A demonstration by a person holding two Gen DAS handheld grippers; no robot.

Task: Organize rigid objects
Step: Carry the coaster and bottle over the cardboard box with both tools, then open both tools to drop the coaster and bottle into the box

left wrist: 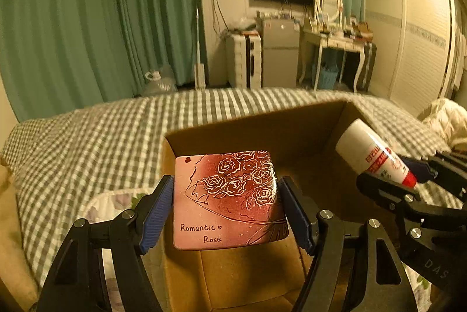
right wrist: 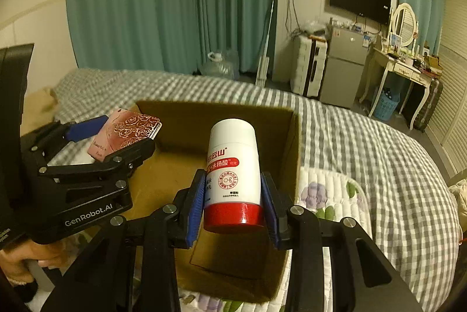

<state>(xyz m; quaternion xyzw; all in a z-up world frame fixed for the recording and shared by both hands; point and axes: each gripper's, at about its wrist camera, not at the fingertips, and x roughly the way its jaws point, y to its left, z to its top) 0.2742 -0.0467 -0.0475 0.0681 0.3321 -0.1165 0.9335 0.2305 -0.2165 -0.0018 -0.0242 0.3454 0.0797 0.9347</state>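
My left gripper [left wrist: 226, 206] is shut on a pink box [left wrist: 227, 198] printed with roses and "Romantic Rose", held above the open cardboard box [left wrist: 292, 119]. My right gripper [right wrist: 232, 201] is shut on a white bottle [right wrist: 233, 160] with a red base, also held over the cardboard box [right wrist: 292, 142]. In the left wrist view the bottle [left wrist: 370, 151] and right gripper [left wrist: 408, 180] are at the right. In the right wrist view the pink box [right wrist: 125, 133] and left gripper [right wrist: 116, 136] are at the left.
The cardboard box sits on a bed with a grey checked cover [right wrist: 364, 136] and a floral quilt [right wrist: 329, 195]. Green curtains [left wrist: 87, 20], a suitcase [left wrist: 245, 60], a small fridge [left wrist: 280, 52] and a dressing table [left wrist: 335, 43] stand beyond the bed.
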